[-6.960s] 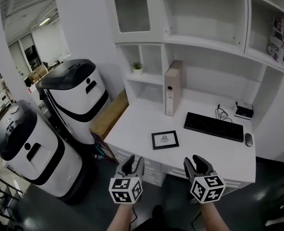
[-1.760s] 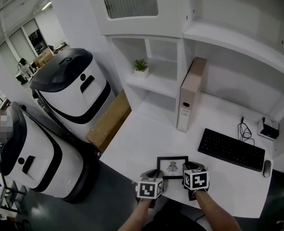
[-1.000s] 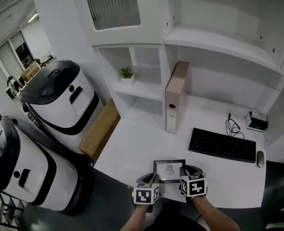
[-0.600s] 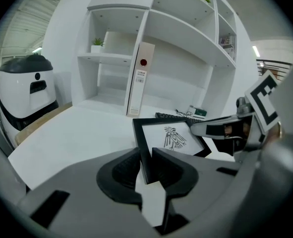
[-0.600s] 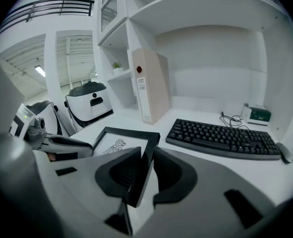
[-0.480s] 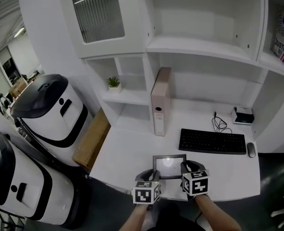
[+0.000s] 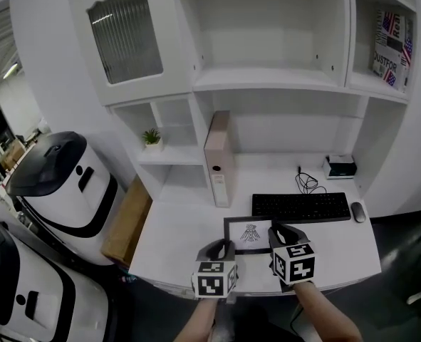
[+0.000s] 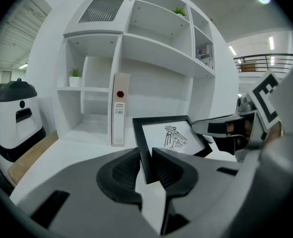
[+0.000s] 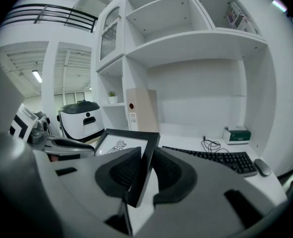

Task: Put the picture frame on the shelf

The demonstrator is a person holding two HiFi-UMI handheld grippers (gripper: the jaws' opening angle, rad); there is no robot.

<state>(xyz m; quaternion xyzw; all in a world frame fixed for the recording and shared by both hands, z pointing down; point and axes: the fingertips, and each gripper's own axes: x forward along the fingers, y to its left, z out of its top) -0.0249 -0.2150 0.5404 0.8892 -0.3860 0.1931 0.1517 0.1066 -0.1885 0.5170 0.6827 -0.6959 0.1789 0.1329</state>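
our left gripper [image 7: 217, 249] and right gripper [image 7: 284, 232] are built alike: broad, smooth grey bodies that narrow into two rounded jaws, each lined with a dark ribbed pad [image 8: 125, 170]. each gripper carries a white cube [image 7: 214, 280] printed with black square markers on its faces. behind the cubes our forearms [image 7: 325, 313] show bare.

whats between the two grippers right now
The picture frame, gripped at its left edge by the left gripper and at its right edge by the right gripper; the head view shows it.
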